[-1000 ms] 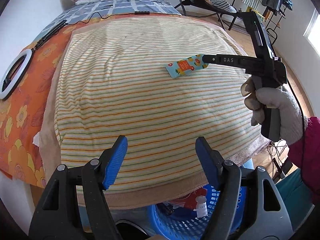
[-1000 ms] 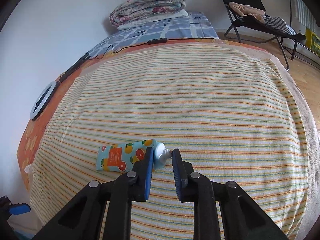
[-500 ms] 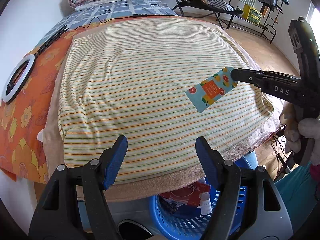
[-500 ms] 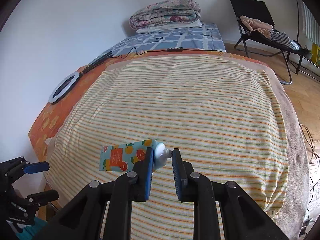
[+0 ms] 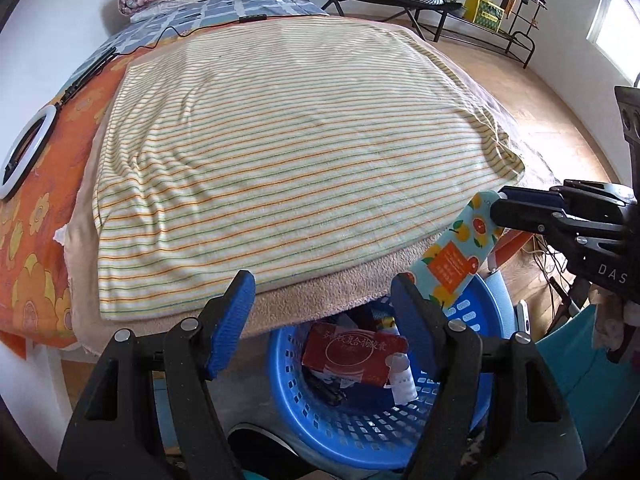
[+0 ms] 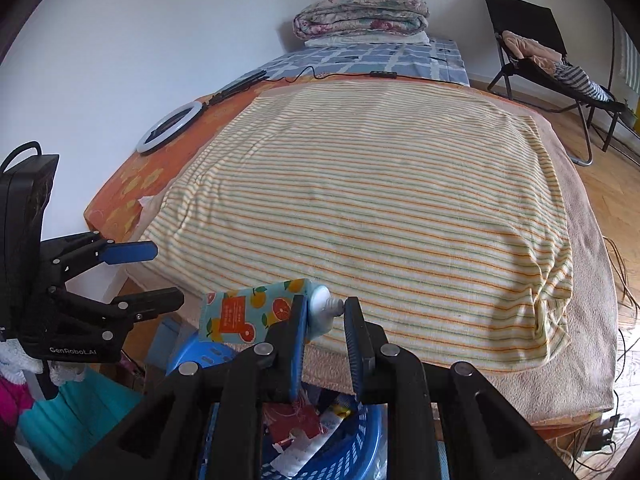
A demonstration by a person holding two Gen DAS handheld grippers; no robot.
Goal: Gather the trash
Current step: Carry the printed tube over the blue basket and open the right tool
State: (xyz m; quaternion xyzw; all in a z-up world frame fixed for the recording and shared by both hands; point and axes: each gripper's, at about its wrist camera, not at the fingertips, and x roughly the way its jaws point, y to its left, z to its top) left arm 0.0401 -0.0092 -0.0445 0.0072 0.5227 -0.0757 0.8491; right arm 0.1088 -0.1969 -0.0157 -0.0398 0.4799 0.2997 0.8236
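Observation:
My right gripper (image 6: 325, 322) is shut on the cap end of a light-blue tube printed with oranges (image 6: 250, 314). It holds the tube in the air past the bed's front edge, above a blue plastic basket (image 6: 344, 456). In the left wrist view the tube (image 5: 456, 256) hangs slanted over the basket's rim (image 5: 352, 440), held by the right gripper (image 5: 500, 210). The basket holds a red packet (image 5: 352, 354) and other trash. My left gripper (image 5: 322, 316) is open and empty, above the basket near the bed's edge; it also shows in the right wrist view (image 6: 160, 276).
A striped cream sheet (image 5: 288, 140) covers the bed over an orange flowered cover (image 5: 28, 240). A white ring light (image 5: 24, 160) lies at the left. Folded quilts (image 6: 360, 14) sit at the bed's far end. A black folding chair (image 6: 536, 52) stands on the wooden floor.
My right gripper has carried the tube off the sheet, toward me and down past the bed's edge, to above the basket. My left gripper has stayed open and drawn back slightly.

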